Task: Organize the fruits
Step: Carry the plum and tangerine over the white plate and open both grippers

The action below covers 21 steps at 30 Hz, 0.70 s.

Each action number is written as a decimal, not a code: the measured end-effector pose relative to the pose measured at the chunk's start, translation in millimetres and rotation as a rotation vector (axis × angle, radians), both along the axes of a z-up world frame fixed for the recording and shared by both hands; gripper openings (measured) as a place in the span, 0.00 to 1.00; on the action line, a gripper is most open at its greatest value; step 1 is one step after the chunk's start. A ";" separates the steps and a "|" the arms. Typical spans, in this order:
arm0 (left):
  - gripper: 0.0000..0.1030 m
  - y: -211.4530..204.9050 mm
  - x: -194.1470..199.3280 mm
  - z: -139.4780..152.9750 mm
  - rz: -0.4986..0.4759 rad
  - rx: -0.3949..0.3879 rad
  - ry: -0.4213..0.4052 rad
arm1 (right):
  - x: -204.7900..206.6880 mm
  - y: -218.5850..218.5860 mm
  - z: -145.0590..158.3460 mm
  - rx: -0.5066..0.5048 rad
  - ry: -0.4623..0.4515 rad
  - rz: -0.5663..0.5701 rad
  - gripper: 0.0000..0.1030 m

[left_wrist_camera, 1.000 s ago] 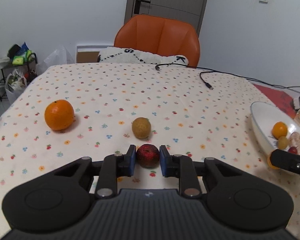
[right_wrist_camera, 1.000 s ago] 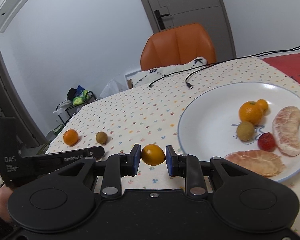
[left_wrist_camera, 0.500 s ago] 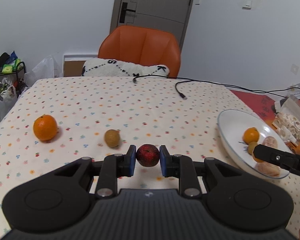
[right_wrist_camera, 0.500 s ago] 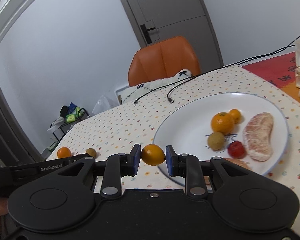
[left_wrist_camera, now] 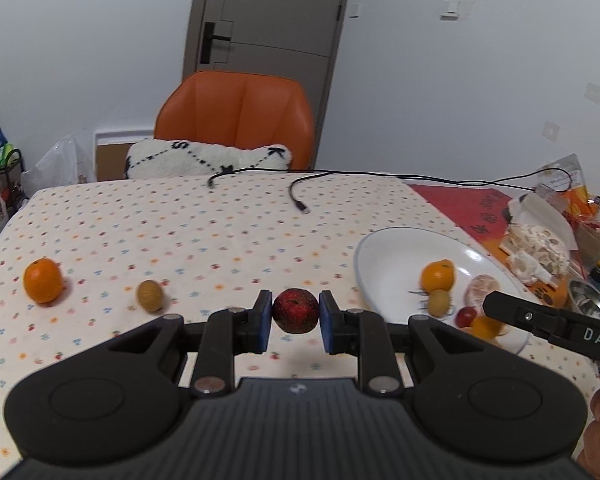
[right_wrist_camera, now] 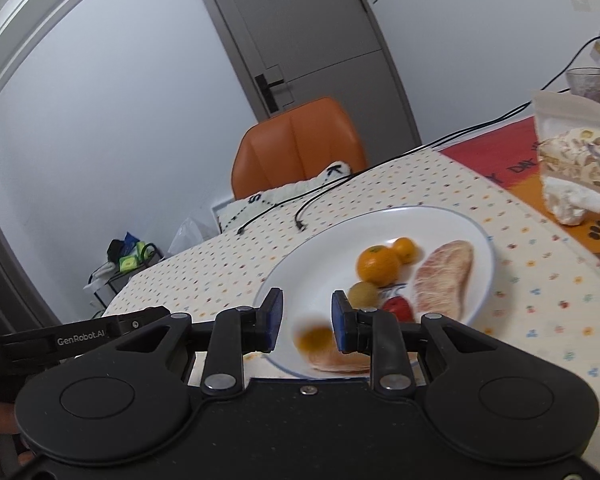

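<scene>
Clamped between the blue pads of the left gripper (left_wrist_camera: 295, 316) is a small dark red fruit (left_wrist_camera: 295, 311), held above the flowered tablecloth (left_wrist_camera: 204, 232) just left of the white plate (left_wrist_camera: 388, 252). Over the near part of that plate, the right gripper (right_wrist_camera: 306, 318) has its jaws spread with nothing between them; a small orange fruit (right_wrist_camera: 317, 338), blurred, shows in the gap, low over the plate's near rim, though whether it touches the plate is unclear. On the plate sit a tangerine (right_wrist_camera: 378, 265), a smaller orange fruit (right_wrist_camera: 405, 249) touching it on the far side, a brownish-green fruit (right_wrist_camera: 363, 293), a red fruit (right_wrist_camera: 398, 307) and two peeled pinkish citrus segments (right_wrist_camera: 444, 274). Well left of the plate, on the cloth, lie a brownish fruit (left_wrist_camera: 149, 295) and, farther left, an orange (left_wrist_camera: 43, 280). Beyond the plate, at the table's far edge, stands an orange chair (left_wrist_camera: 236, 120) with a white cushion (left_wrist_camera: 208, 159).
</scene>
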<state>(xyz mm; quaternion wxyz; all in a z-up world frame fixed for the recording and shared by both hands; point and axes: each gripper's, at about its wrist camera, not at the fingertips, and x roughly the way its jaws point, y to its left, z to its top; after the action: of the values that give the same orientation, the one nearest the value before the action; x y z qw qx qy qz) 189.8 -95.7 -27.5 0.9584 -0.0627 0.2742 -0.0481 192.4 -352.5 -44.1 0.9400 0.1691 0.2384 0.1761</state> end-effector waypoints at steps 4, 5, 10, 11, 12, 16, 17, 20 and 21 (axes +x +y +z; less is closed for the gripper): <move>0.22 -11.6 0.5 1.4 -0.024 0.003 -0.008 | -1.4 -11.8 -1.1 0.002 -0.002 -0.020 0.25; 0.22 -13.9 1.3 1.4 -0.026 0.004 -0.007 | -1.3 -14.1 -1.5 0.003 -0.003 -0.024 0.25; 0.22 -24.5 5.9 0.6 -0.041 0.000 -0.005 | 1.1 -24.8 -5.5 0.011 0.005 -0.045 0.23; 0.22 -26.7 6.5 0.8 -0.046 -0.001 -0.006 | 1.2 -26.5 -5.9 0.012 0.006 -0.048 0.23; 0.22 -29.0 7.3 0.8 -0.051 -0.002 -0.007 | 1.0 -27.6 -6.2 0.013 0.006 -0.050 0.23; 0.22 -39.0 11.2 -0.6 -0.071 0.000 -0.007 | 0.4 -31.4 -7.8 0.015 0.008 -0.057 0.23; 0.22 -41.3 12.3 -1.4 -0.076 0.000 -0.005 | 0.4 -32.1 -8.6 0.016 0.011 -0.060 0.23; 0.22 -46.6 15.1 -2.7 -0.093 -0.006 0.001 | 0.0 -33.3 -10.8 0.013 0.019 -0.062 0.23; 0.22 -48.5 16.0 -2.8 -0.098 -0.007 0.003 | -0.5 -33.2 -11.0 0.012 0.021 -0.061 0.23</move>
<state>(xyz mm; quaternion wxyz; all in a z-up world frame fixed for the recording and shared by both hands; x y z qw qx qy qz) 205.9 -144.2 -30.2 0.9543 -0.0525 0.2780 -0.0958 192.0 -385.8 -55.1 0.9413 0.1837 0.2419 0.1471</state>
